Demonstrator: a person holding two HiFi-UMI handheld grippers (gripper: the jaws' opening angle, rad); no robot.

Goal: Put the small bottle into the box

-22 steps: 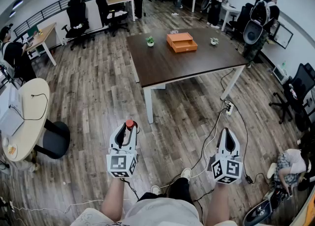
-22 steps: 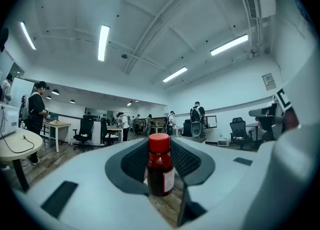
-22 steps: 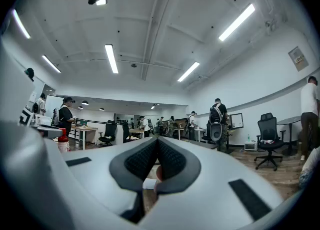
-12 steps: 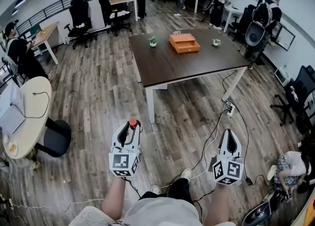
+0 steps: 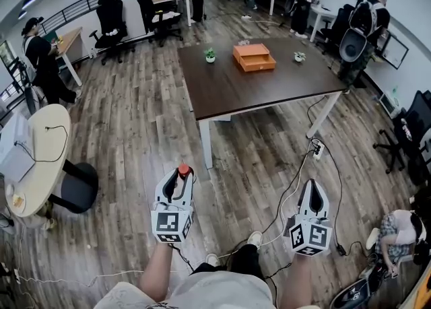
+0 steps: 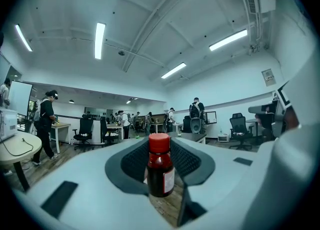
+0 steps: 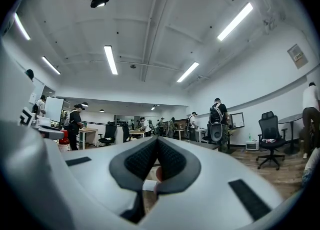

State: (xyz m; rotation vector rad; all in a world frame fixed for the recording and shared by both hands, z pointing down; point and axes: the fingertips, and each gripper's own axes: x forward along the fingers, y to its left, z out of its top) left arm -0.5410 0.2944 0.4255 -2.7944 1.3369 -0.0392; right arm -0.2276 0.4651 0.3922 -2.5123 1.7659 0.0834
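A small dark bottle (image 6: 160, 169) with a red cap (image 5: 183, 168) stands upright between the pads of my left gripper (image 5: 178, 174), which is shut on it and held level over the wood floor. My right gripper (image 5: 312, 185) hangs level at the lower right, its jaws shut together with nothing in them. The orange box (image 5: 254, 57) lies on the far part of a dark brown table (image 5: 269, 89), well ahead of both grippers. From the right gripper view the bottle (image 7: 64, 141) shows at the far left.
Two small potted plants (image 5: 211, 56) flank the box on the table. A round pale table (image 5: 40, 146) stands at the left. Cables and a power strip (image 5: 315, 149) trail over the floor at the right. Office chairs, desks and several people fill the back of the room.
The whole view has drifted a little toward the table. Both grippers keep their pose, the left still shut on the bottle. A person in black at the far left has walked on.
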